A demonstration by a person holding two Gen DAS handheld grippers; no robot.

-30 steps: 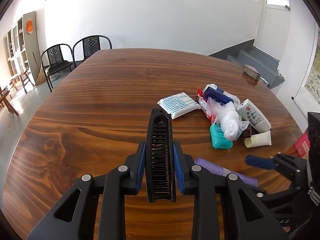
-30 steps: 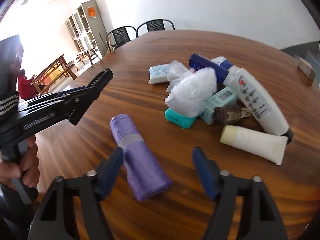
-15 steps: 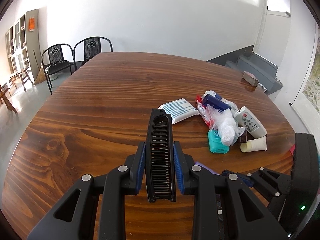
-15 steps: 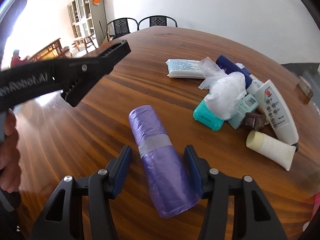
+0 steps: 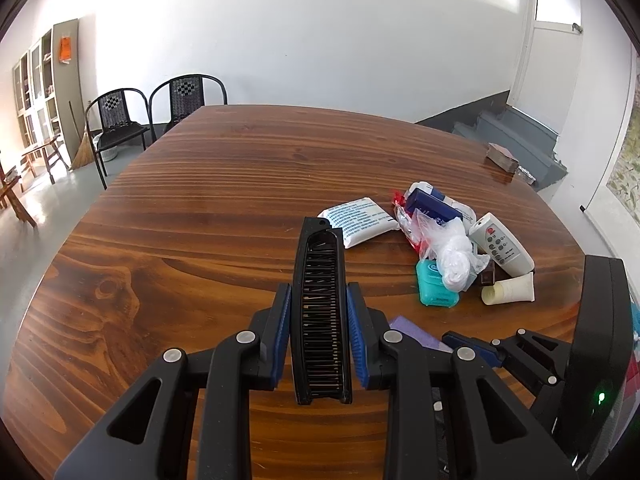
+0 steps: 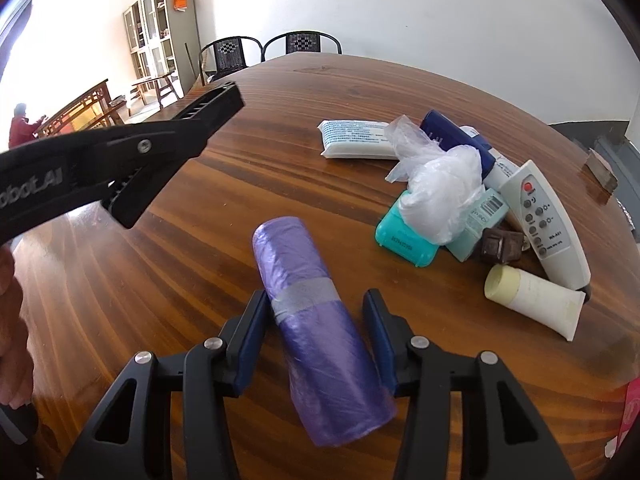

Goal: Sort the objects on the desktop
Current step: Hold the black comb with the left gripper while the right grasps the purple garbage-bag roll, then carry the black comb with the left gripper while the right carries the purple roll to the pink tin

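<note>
My left gripper (image 5: 319,300) is shut on a black comb (image 5: 321,304) and holds it above the wooden table (image 5: 224,184). It also shows in the right wrist view (image 6: 168,148), at the left. My right gripper (image 6: 316,312) straddles a purple roll of bags (image 6: 316,320) lying on the table; its jaws stand close on both sides of the roll, with a small gap on the right. The roll's end shows in the left wrist view (image 5: 412,334).
A pile sits to the right: a white tissue pack (image 6: 352,140), a crumpled plastic bag (image 6: 440,188), a teal box (image 6: 404,242), a white remote (image 6: 544,216), a cream tube (image 6: 532,300) and a dark blue box (image 6: 452,136). Two chairs (image 5: 160,112) stand beyond the table's far edge.
My right gripper has moved forward over the purple roll and its jaws have narrowed around it. My left gripper with the comb has risen and drawn back a little.
</note>
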